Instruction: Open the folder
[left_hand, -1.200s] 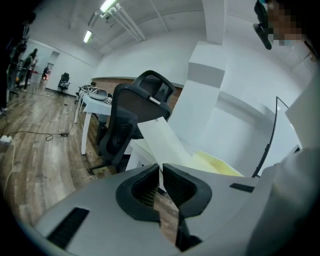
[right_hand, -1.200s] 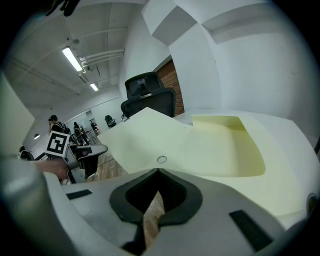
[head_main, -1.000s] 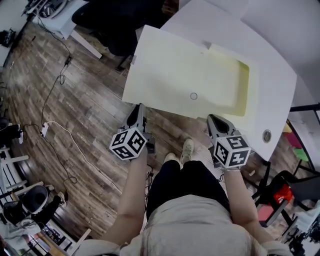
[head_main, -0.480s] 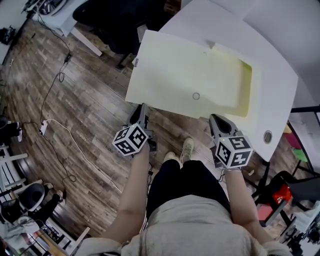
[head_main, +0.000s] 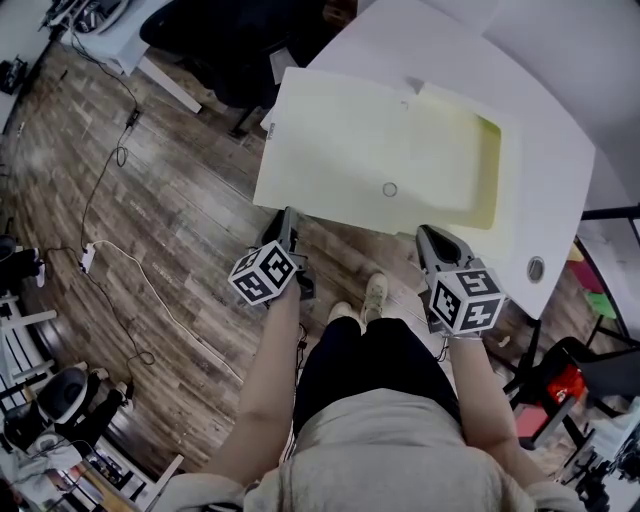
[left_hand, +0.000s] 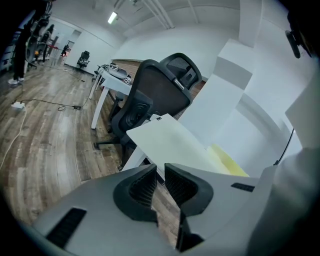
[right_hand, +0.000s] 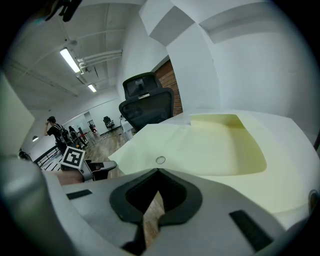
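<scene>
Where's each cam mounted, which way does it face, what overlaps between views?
Head view: on the person's head, looking steeply down at the opened folder on the table; shows arms, legs, left tongs and right tongs.
Left gripper view: on the left tongs, facing the folder's corner and an office chair; its jaws are opening, nothing between them.
Right gripper view: on the right tongs, looking across the folder; its jaws are closed.
Shared: folder in all three; chair in both gripper views.

Your folder (head_main: 380, 150) lies open on the white desk (head_main: 555, 170), its flap overhanging the desk's left edge. Your left gripper (head_main: 288, 214), jaws opening with nothing between them, hangs just short of that flap. Your right gripper (head_main: 425, 233) waits at the near edge.
</scene>
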